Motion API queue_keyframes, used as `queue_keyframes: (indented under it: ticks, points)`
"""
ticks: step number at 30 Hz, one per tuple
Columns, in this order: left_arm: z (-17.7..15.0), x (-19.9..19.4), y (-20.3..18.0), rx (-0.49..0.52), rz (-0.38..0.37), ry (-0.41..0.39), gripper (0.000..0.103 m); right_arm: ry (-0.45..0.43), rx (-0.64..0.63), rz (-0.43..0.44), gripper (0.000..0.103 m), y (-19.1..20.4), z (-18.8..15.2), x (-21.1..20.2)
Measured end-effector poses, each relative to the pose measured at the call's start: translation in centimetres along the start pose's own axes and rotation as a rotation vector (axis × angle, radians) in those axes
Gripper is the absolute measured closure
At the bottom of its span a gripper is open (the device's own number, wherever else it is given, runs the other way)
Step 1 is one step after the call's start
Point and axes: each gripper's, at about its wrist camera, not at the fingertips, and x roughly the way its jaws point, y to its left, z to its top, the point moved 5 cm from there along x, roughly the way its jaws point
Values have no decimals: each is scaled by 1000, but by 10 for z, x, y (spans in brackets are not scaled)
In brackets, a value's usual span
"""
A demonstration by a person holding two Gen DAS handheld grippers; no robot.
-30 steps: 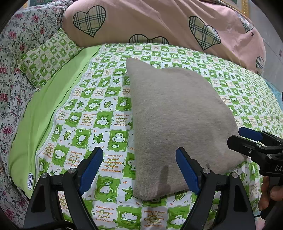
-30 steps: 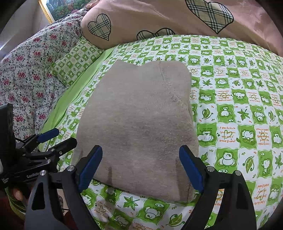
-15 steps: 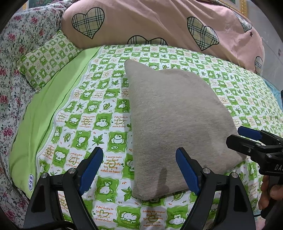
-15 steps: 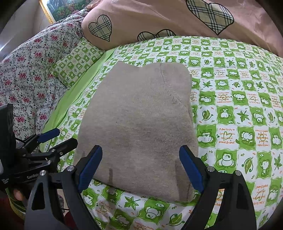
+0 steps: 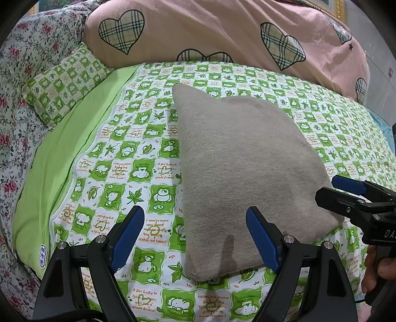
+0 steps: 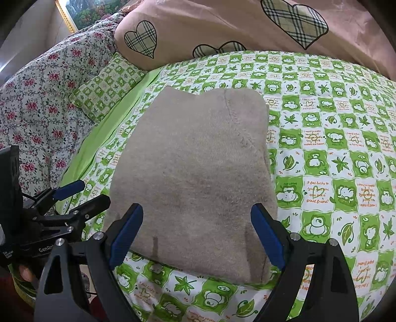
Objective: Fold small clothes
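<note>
Both sets of tongs are held apart and empty above the near edge of a bed as a small knitted garment awaits its next fold. The left tongs are spread wide over the garment's near left corner, one blue pad over the bedsheet, the other over the knit; nothing is gripped. The right tongs are likewise spread, and the near hem is framed between the pads. The beige knit garment is seen lying flat, straight ahead of both tongs, apparently already folded into a compact panel, its long axis running away from the tongs toward the head of the bed. The right tongs are judged the better centred on it; the left tongs sit off to its left side. Whichever edge is taken next, the near hem is the closest reach for both. The garment rests on a green-and-white checked bedsheet printed with cartoon animals. A matching small pillow, a floral quilt and a pink duvet with plaid hearts are piled beyond, and a framed picture is glimpsed in the corner of the room
</note>
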Motion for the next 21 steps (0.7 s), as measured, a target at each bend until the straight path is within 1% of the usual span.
queue_keyframes:
  ticks: [21]
  points:
    - [1, 2, -1, 8, -1, 0, 18, -9, 8, -5, 14, -2, 4, -2]
